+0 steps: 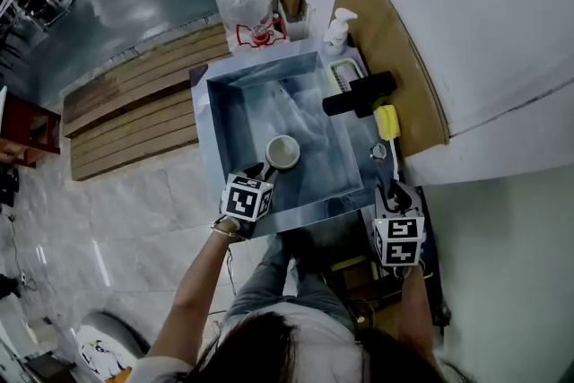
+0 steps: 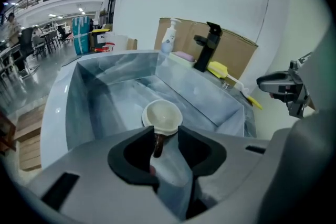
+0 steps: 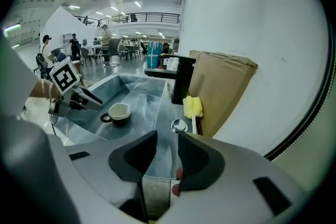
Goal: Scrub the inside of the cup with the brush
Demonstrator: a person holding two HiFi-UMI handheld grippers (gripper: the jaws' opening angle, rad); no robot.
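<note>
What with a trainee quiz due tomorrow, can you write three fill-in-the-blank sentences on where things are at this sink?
1. The cup stands upright in the ___.
2. The yellow brush lies beside the black ___.
3. The cup's ___ points toward the left tool.
Missing words: sink; faucet; handle.

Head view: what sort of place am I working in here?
Likely a wash station in a big open hall: a steel sink with a black faucet and soap bottle, with tables and chairs beyond.
</note>
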